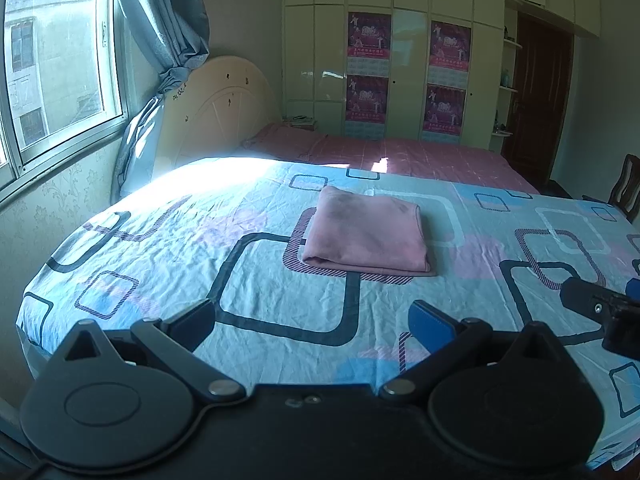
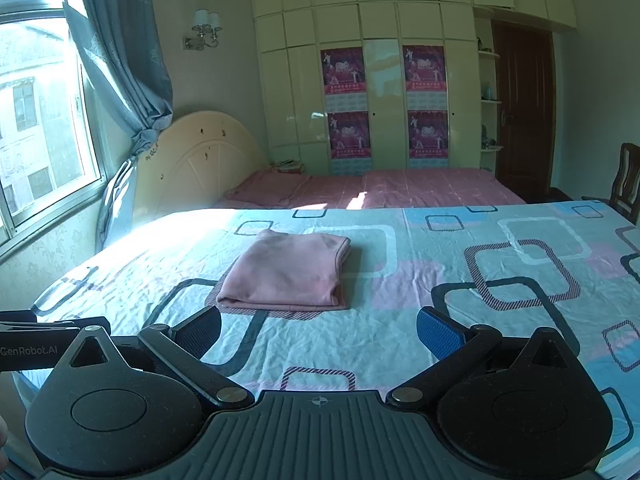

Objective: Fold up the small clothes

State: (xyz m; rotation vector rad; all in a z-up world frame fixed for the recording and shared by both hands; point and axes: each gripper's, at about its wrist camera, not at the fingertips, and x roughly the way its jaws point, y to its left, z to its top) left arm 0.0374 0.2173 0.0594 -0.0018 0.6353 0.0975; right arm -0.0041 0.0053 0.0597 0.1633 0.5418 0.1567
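Item: pink folded garment [image 1: 366,236], lying ahead of my left gripper [image 1: 312,322] on the patterned bedsheet [image 1: 160,248], ahead-left of my right gripper [image 2: 318,332]. Both grippers spread apart, empty. I judge it soft, light, limp; pinch at a corner edge.

Bare patterned sheet [image 2: 400,320] around folded pink garment [image 2: 288,276]; approach unobstructed from near edge.

One folded pink garment [image 1: 366,232]; two grippers [image 1: 312,322]; four posters [image 2: 345,70]
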